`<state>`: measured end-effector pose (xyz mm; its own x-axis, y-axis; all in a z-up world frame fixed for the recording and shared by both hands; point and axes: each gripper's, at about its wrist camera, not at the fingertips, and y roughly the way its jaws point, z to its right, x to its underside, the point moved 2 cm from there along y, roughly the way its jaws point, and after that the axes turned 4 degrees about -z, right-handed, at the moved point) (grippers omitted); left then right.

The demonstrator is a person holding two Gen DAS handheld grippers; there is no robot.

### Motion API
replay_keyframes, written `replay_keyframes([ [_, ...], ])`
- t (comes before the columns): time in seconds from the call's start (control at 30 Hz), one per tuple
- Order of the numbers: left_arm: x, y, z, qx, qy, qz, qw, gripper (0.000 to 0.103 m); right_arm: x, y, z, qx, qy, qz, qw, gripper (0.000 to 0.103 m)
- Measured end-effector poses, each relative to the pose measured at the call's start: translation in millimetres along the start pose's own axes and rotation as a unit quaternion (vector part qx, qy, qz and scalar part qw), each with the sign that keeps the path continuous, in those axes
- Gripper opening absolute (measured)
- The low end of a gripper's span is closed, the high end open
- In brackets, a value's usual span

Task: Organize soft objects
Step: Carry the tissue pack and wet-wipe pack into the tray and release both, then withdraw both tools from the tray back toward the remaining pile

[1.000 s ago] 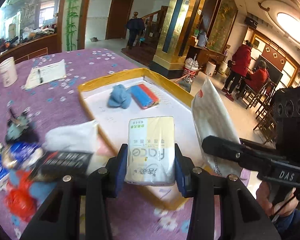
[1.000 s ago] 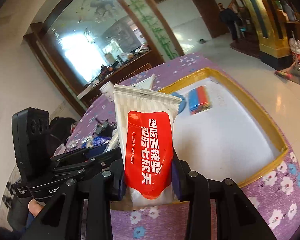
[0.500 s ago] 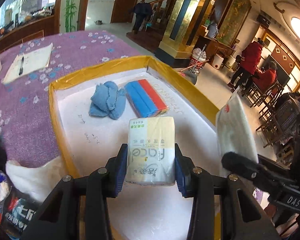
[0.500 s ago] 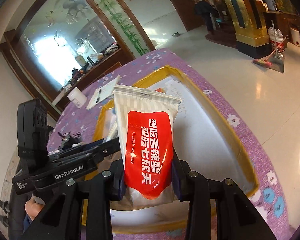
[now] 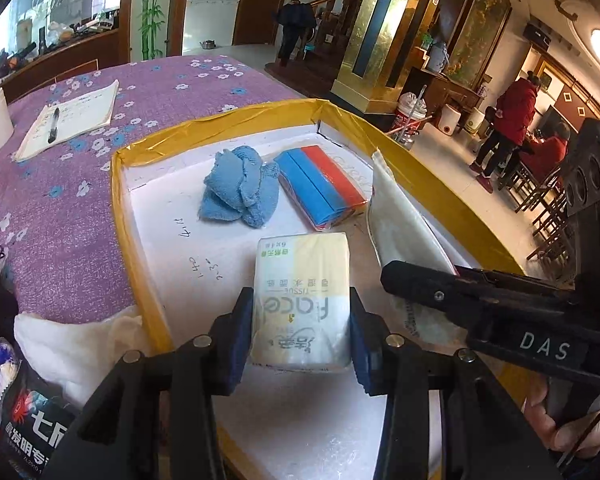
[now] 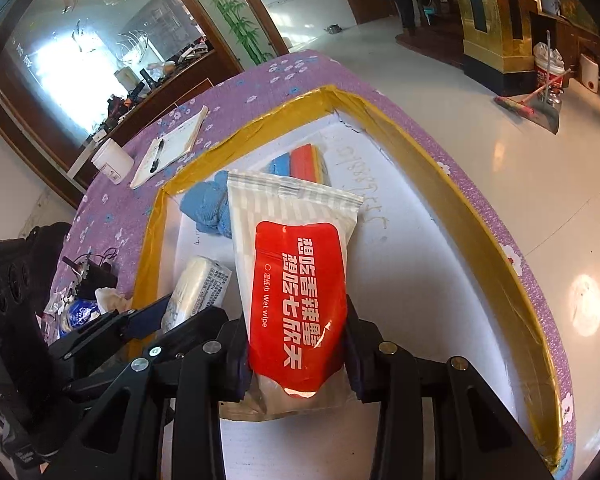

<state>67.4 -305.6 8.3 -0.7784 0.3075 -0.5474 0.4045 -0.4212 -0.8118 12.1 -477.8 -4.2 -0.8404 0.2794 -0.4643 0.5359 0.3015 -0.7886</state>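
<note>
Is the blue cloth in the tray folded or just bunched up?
Bunched up. The blue cloth lies in a crumpled heap on the tray floor beside the blue-and-red pack, with loose lobes and no flat layers.

Ornate home hall: gilded pillar (image 5: 374, 28), staircase (image 5: 332, 4), cloth-covered table (image 5: 172, 76).

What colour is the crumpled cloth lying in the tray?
Light blue. The cloth shows best in the left wrist view, beside the blue-and-red pack.
</note>
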Motion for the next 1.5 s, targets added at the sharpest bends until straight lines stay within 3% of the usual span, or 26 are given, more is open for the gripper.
replay_keyframes([
  [0.33, 4.1, 1.8, 6.8, -0.038, 0.019, 0.006, 0.9991, 0.042, 5.9, 0.3, 2.7, 0.038, 0.002, 0.015, 0.999, 0.042],
  [0.73, 7.6, 3.2, 11.4, -0.073, 0.04, 0.003, 0.9966, 0.044, 10.0, 0.7, -0.8, 0.051, -0.018, 0.039, 0.998, 0.043],
  [0.83, 8.5, 2.5, 13.0, -0.075, 0.045, 0.002, 0.9962, 0.045, 10.0, 1.3, -2.3, 0.048, -0.022, 0.042, 0.998, 0.05],
  [0.9, 9.1, 1.7, 13.4, -0.076, 0.048, 0.003, 0.9959, 0.048, 10.5, 1.6, -4.5, 0.043, -0.025, 0.043, 0.998, 0.06],
  [0.97, 10.7, -0.6, 15.6, -0.082, 0.055, 0.007, 0.9951, 0.053, 11.9, -0.2, -5.7, 0.049, -0.027, 0.046, 0.997, 0.077],
  [1.03, 11.9, -3.6, 18.0, -0.091, 0.062, 0.015, 0.9938, 0.061, 12.6, -4.0, -3.3, 0.042, -0.016, 0.052, 0.998, 0.084],
  [1.1, 12.5, -6.7, 17.9, -0.093, 0.061, 0.021, 0.9936, 0.068, 13.1, -7.2, -0.5, 0.023, -0.007, 0.056, 0.998, 0.084],
  [1.5, 11.3, -10.3, 16.0, -0.099, 0.072, 0.029, 0.9921, 0.068, 15.5, -28.7, -8.0, 0.019, -0.004, 0.059, 0.998, 0.084],
])
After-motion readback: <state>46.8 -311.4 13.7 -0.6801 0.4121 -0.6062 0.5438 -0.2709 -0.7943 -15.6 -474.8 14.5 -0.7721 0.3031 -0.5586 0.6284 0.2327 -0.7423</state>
